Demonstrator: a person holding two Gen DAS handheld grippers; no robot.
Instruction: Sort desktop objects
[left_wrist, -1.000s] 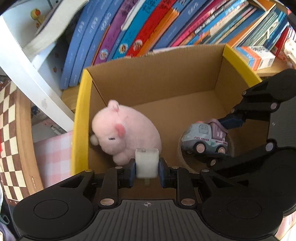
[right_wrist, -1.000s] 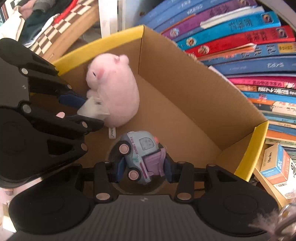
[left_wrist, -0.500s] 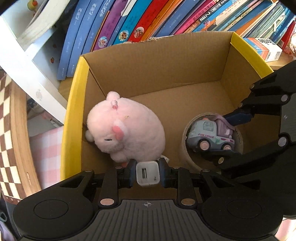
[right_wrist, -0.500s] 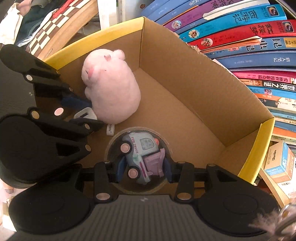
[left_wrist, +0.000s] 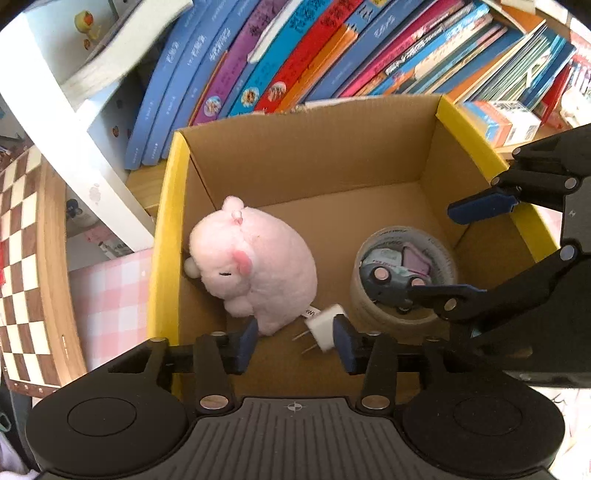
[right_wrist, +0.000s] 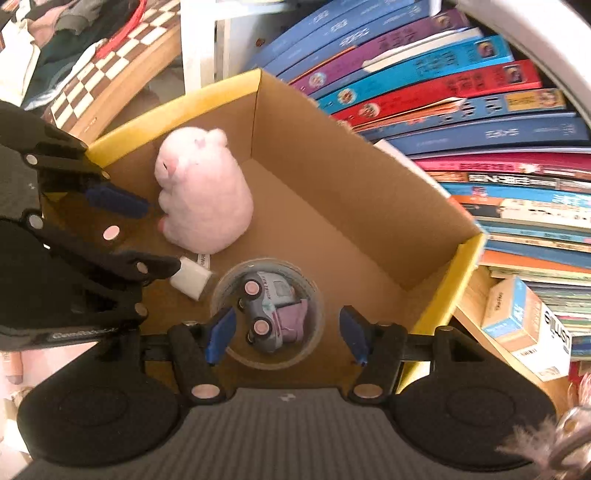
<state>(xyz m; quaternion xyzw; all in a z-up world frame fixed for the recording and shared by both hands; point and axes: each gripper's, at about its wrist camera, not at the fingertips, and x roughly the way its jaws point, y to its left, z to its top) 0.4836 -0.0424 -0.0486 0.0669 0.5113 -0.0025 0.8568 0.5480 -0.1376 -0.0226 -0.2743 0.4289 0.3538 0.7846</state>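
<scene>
Jaws on both grippers have just been opening, and each has let go of its load. On the left gripper (left_wrist: 293, 341) the small white plug adapter with two metal prongs (left_wrist: 323, 326), pinched between the pads half a second ago, now lies loose between spread jaws; it looks to lean on the right-hand pad, while the other pad stands clear of it. On the right gripper (right_wrist: 286, 338) the pale blue and lilac toy truck (right_wrist: 271, 310), held a moment ago, now lies tipped on its side inside the clear roll of packing tape (right_wrist: 267, 314), with both pads well apart from it.

Both drops read as finished, so this pair of items looks sorted and the next pickup can follow.

Both grippers point steeply down into the open brown cardboard box with yellow-edged flaps (left_wrist: 314, 173), side by side, the left one over the near-left corner and the right one over the tape roll.

Just beyond the adapter, the round pink plush animal (left_wrist: 255, 273) sits against the box's left wall. Behind the box stands a leaning row of colourful books (left_wrist: 332, 59).
</scene>
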